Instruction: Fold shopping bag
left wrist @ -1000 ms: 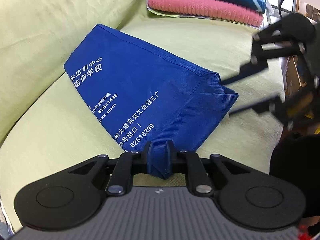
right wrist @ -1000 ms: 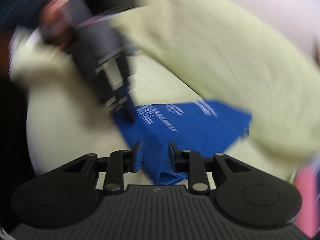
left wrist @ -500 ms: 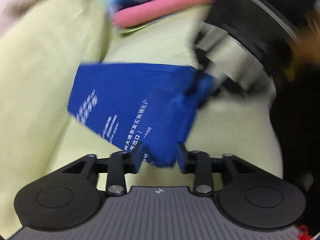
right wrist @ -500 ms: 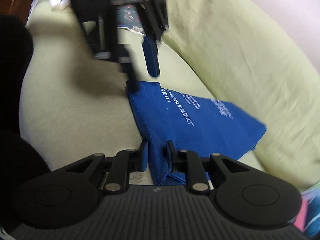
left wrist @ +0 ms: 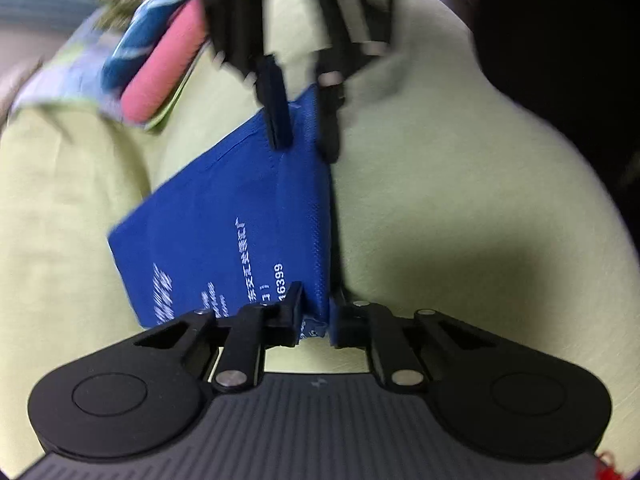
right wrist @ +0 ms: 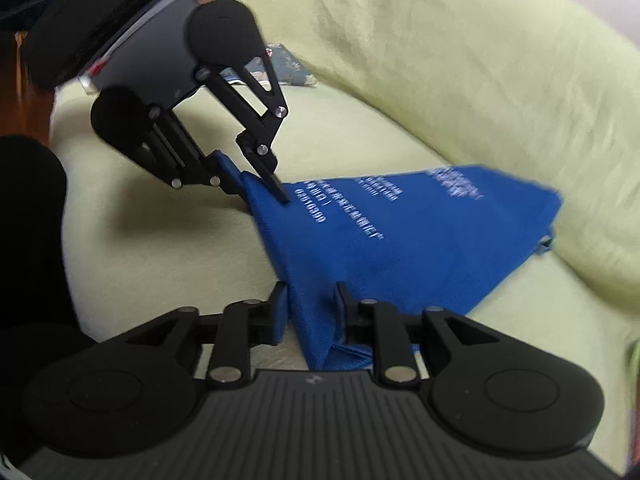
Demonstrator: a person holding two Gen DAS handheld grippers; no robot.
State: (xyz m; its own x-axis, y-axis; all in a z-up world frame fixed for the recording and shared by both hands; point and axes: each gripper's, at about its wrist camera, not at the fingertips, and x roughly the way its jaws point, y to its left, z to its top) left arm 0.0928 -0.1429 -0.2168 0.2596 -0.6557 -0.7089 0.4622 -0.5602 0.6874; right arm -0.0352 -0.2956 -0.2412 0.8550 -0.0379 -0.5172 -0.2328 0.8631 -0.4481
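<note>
My blue shopping bag [right wrist: 400,240], white print up, lies creased between my two tongs, one corner in each, its far end flat.

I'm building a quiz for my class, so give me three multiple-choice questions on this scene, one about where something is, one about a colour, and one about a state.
1. Where does the shopping bag lie?
A. on a wooden floor
B. on the green sofa cushion
C. inside a box

2. What colour is the bag's print?
A. white
B. red
C. yellow

3. What is between the fingers of the left gripper?
A. nothing
B. the pink towel
C. a corner of the bag

Answers: B, green cushion shows all around the bag; A, white characters and digits on blue fabric; C, blue fabric sits between the closing jaws in both views.
</note>
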